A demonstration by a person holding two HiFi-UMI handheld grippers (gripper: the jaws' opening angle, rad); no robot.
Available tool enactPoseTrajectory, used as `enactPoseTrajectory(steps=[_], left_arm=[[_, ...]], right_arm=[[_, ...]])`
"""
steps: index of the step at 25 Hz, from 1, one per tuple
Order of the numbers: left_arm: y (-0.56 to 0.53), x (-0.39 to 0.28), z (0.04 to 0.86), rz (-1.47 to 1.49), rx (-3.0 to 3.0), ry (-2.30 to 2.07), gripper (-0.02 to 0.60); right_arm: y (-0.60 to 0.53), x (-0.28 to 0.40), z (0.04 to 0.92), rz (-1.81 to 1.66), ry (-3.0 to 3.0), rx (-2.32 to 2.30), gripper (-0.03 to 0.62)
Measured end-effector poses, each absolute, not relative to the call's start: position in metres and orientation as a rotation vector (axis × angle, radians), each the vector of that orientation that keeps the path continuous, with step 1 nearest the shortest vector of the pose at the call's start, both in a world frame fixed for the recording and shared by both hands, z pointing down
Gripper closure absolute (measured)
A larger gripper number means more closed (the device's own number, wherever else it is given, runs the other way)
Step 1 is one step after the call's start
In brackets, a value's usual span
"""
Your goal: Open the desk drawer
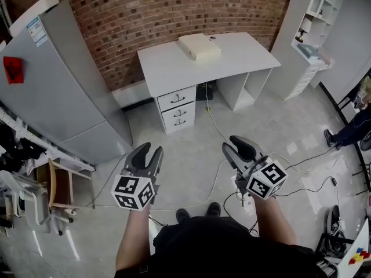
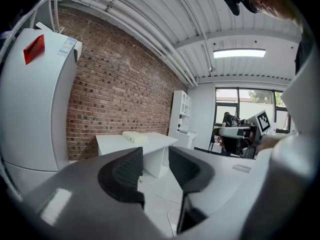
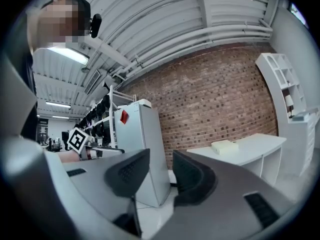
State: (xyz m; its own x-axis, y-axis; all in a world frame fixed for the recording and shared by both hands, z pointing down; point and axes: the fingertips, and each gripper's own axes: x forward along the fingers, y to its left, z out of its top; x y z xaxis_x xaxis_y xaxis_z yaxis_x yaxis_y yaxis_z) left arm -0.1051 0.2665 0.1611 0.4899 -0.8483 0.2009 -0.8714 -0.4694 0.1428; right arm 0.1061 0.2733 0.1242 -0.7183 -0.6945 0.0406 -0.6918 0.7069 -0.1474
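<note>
A white desk (image 1: 232, 57) stands against the brick wall, well ahead of me across the floor. Its stack of drawers (image 1: 177, 109) with dark handles sits under the left end, all pushed in. A flat cream box (image 1: 199, 45) lies on top. My left gripper (image 1: 152, 149) and right gripper (image 1: 233, 142) are held side by side in front of me, far from the desk. The left gripper (image 2: 155, 156) is open and holds nothing; the desk (image 2: 150, 140) shows beyond its jaws. The right gripper (image 3: 161, 156) is also open and holds nothing, with the desk (image 3: 255, 146) off to its right.
A tall grey fridge (image 1: 64, 86) stands left of the desk. A white shelf unit (image 1: 307, 33) is at the right. Cables (image 1: 214, 126) trail over the floor between me and the desk. A rack and chair (image 1: 55, 193) crowd the left; a person (image 1: 348, 132) stands at the right edge.
</note>
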Motion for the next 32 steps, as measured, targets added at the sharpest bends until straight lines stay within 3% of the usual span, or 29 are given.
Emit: enactPoseTrajectory(steps=[4, 10, 17, 32], left_arm=[[0.273, -0.115, 0.165, 0.166, 2.523, -1.445, 0.372], [0.279, -0.148, 0.159, 0.156, 2.514, -1.509, 0.290], [0.288, -0.182, 0.166, 0.180, 2.487, -1.548, 0.290], [0.244, -0.188, 0.187, 0.185, 2.431, -1.535, 0.291]], right_arm=[[0.276, 0.090, 0.128, -0.257, 2.890, -1.189, 0.424], [0.284, 0.061, 0.127, -0.248, 2.892, -1.210, 0.361], [0.295, 0.023, 0.128, -0.262, 2.925, -1.147, 0.313], [0.241, 0.017, 0.147, -0.324, 2.960, -1.113, 0.311]])
